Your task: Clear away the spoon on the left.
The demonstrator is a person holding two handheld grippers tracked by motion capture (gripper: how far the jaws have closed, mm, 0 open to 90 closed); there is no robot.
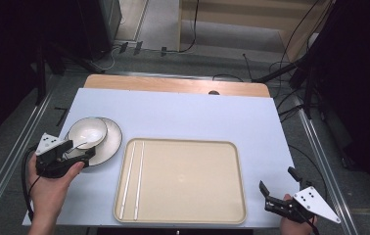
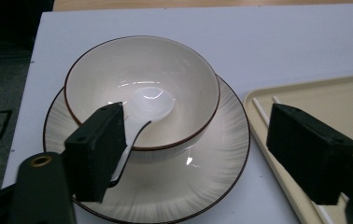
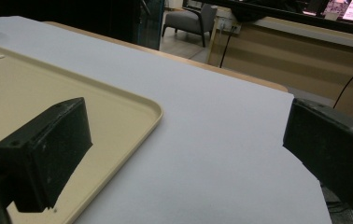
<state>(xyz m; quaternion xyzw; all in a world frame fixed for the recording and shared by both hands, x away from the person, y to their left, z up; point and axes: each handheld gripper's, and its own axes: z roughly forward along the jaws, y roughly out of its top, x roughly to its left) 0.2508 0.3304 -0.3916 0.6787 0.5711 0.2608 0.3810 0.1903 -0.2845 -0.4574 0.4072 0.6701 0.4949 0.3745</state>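
A cream bowl (image 1: pixel 87 132) with a brown rim sits on a ribbed plate (image 1: pixel 110 147) at the table's left. A white spoon (image 2: pixel 149 105) lies in the bowl (image 2: pixel 142 79), its handle leaning over the near rim. My left gripper (image 1: pixel 82 149) is open at the plate's near edge. In the left gripper view, its jaws (image 2: pixel 202 154) straddle the near side of the bowl and plate (image 2: pixel 212 177); the left jaw is right beside the spoon handle. My right gripper (image 1: pixel 277 180) stands open over bare table at the front right, nothing between its jaws (image 3: pixel 184 158).
A beige tray (image 1: pixel 180 181) lies in the middle front, with two white chopsticks (image 1: pixel 134 178) along its left side. The white table cover (image 1: pixel 197 117) ends just right of the right gripper. Cables and dark stands lie beyond the table.
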